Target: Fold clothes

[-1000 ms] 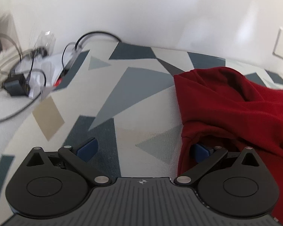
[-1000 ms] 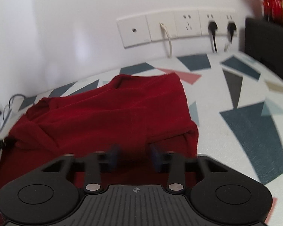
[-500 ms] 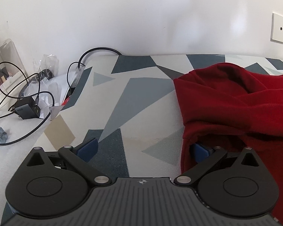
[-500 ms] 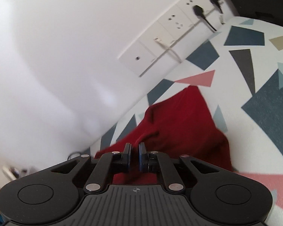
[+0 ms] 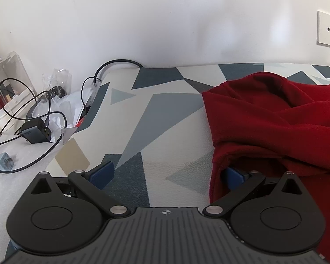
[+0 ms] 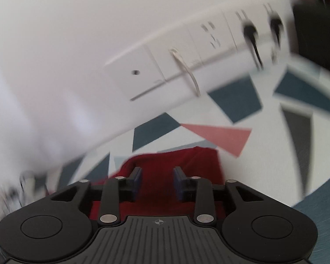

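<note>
R gripper (image 6: 157, 181) fingers parted since 0.5 s ago, over red garment (image 6: 165, 176); L gripper (image 5: 168, 172) wide open; cables (image 5: 33, 101) only in L view.

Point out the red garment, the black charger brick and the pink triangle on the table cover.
red garment (image 5: 264, 118), left wrist view, on its folded upper layer.
black charger brick (image 5: 34, 132), left wrist view, on its top face.
pink triangle (image 6: 222, 135), right wrist view, on its middle.

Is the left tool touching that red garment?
Touching. In the left wrist view, the left tool's right finger is tucked under the red garment's edge fold.
</note>
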`<state>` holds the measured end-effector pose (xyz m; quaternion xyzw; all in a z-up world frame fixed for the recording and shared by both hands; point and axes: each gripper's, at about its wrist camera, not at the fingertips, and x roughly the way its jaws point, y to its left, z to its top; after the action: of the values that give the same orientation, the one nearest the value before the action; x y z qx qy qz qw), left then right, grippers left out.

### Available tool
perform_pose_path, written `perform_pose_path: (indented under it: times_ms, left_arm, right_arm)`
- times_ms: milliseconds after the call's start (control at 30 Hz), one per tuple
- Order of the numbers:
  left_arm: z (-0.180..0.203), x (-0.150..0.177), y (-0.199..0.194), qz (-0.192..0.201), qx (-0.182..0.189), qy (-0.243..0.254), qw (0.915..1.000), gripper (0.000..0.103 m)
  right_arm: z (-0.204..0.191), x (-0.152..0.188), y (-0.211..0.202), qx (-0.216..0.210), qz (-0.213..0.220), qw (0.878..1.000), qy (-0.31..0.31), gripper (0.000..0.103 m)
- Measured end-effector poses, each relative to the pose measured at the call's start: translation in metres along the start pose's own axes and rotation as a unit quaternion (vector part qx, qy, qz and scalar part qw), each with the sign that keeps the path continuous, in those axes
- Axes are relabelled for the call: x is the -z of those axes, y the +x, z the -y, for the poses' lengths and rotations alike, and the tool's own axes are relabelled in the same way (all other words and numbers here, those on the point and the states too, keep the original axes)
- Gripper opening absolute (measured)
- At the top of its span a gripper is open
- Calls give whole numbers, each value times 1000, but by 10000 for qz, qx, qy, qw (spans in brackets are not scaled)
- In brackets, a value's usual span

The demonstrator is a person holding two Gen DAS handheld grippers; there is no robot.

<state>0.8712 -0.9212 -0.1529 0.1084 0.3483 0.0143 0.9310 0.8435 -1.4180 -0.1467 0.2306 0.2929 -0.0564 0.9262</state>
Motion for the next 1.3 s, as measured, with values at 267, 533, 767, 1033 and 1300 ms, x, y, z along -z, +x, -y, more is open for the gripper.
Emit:
perform_pose_path:
  times_ms: [267, 533, 767, 1033, 1300]
  left_arm:
    - [7, -8, -1, -216, -240, -65, 9995, 103]
    - [15, -9, -4, -245, -498, 31, 9985, 103]
    - [14, -9, -4, -241, -462, 29, 9986, 103]
    - [16, -8, -6, -168, -509, 80, 9985, 103]
    - [16, -10, -6, -164, -460, 294, 9984, 103]
  right_arm:
    - [-53, 100, -68, 580, 441, 9808, -1811, 38]
    - [-80, 143, -45, 516, 166, 9483, -3128, 60]
    - [-86, 144, -29, 615, 71, 9244, -3765, 68]
    - [-89, 152, -26, 558, 223, 8919, -4483, 5]
    - [-71, 83, -73, -493, 538, 9842, -1611, 2]
